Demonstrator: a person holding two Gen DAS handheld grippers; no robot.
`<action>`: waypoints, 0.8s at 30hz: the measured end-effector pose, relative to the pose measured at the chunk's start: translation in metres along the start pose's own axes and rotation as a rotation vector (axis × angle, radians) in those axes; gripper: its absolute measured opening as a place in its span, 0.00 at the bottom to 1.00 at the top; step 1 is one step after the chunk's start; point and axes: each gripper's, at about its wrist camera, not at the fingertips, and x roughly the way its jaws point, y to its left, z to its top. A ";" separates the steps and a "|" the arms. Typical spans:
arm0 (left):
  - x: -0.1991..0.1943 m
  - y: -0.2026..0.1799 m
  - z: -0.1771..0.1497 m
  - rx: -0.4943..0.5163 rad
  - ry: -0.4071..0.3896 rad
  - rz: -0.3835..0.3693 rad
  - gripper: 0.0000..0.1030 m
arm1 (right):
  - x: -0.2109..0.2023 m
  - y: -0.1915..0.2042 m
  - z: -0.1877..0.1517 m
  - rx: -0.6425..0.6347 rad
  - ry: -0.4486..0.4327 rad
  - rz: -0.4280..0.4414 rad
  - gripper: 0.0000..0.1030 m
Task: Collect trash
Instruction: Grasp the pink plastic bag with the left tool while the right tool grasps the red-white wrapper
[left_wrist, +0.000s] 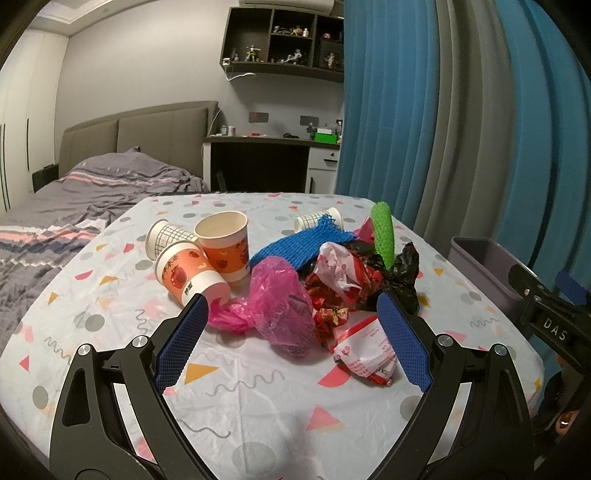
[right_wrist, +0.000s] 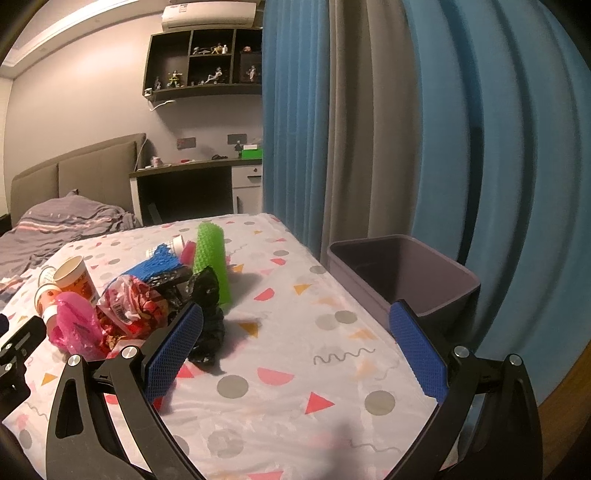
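Both hand-held grippers hover spread wide and empty over the table (left_wrist: 258, 417): the left hand-held gripper (left_wrist: 291, 314) faces the trash pile, the right hand-held gripper (right_wrist: 295, 325) sits nearer the grey bin (right_wrist: 424, 280) just beside the table's edge. The pile holds a pink bag (left_wrist: 280, 299), red-and-white wrappers (left_wrist: 343, 273), a black bag (right_wrist: 208, 314), blue foam net (left_wrist: 303, 243), a green foam net (right_wrist: 212, 262) and paper cups (left_wrist: 221, 243). One checked cup (left_wrist: 314, 220) is mostly hidden behind the blue net. The bin's base is cut off below the table.
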 end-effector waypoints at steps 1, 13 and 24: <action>0.000 0.002 -0.001 0.000 -0.001 0.001 0.89 | 0.000 0.000 0.000 -0.002 0.001 0.007 0.95; -0.008 0.046 -0.002 -0.083 -0.020 0.073 0.89 | 0.017 0.054 -0.032 -0.091 0.106 0.233 0.93; -0.008 0.067 -0.008 -0.103 -0.020 0.072 0.89 | 0.044 0.102 -0.052 -0.168 0.262 0.373 0.72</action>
